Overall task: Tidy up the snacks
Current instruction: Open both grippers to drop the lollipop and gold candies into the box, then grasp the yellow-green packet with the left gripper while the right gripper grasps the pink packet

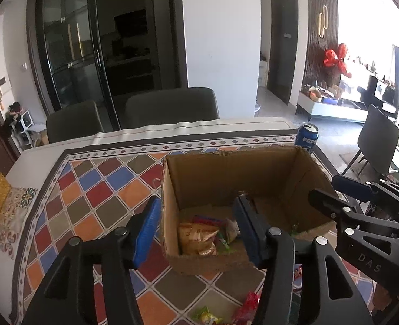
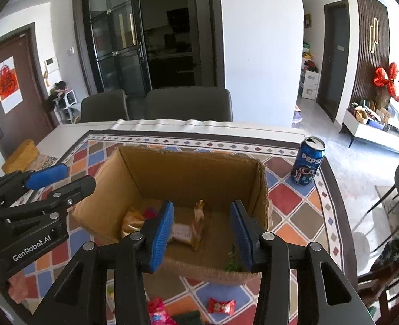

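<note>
Both of your grippers hang over the open cardboard box (image 1: 242, 203), which stands on the patterned tablecloth (image 1: 96, 189).

Left gripper (image 1: 196, 233): jaws apart, nothing between the pads. One blue pad sits outside the box's left wall, the other over its interior.

Right gripper (image 2: 202, 233): jaws likewise apart and empty, both pads above the box floor.

Done so far: several snacks already lie inside the box. A tan snack bag (image 1: 198, 239) with other wrappers rests at about 7 o'clock of the box floor in the left wrist view. A pale wrapped sweet (image 2: 181, 234) and a gold-wrapped piece (image 2: 198, 223) lie near the middle in the right wrist view.

Left to do: loose items remain on the cloth at 6 o'clock, nearer you than the box. They include a red wrapped candy (image 2: 221, 305), a pink packet (image 2: 158, 311) and a yellow-green packet (image 1: 206, 317).

The Pepsi can (image 2: 307, 162) stands upright at 2 o'clock of the box, apart from it.

Judged from this, the sorting looks roughly half finished, and your next move would be back toward the loose snacks.
</note>
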A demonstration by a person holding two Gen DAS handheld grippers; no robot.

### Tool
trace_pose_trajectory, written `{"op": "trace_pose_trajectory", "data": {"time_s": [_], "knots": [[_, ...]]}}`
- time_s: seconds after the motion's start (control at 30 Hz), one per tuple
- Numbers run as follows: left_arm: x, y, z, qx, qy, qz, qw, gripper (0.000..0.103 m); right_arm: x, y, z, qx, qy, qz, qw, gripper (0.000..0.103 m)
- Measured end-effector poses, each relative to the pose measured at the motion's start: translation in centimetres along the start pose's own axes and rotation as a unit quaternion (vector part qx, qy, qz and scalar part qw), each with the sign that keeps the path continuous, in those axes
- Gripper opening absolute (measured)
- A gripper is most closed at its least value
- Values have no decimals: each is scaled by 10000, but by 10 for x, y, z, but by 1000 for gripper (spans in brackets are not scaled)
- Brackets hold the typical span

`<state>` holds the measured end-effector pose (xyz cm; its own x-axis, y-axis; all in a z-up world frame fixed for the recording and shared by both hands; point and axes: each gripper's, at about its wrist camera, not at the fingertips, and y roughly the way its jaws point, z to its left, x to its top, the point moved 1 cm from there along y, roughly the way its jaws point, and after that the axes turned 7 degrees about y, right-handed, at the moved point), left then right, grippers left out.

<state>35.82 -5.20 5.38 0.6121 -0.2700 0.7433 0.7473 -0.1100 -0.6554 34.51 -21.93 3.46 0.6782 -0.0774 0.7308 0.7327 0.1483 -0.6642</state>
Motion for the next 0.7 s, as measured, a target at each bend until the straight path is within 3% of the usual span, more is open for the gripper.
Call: {"op": "trace_pose_trajectory", "data": {"time_s": [0.7], "knots": [[-60, -41, 6, -130, -111, 129, 9998, 57, -53, -31, 25, 408, -390, 273, 9980, 45]]}}
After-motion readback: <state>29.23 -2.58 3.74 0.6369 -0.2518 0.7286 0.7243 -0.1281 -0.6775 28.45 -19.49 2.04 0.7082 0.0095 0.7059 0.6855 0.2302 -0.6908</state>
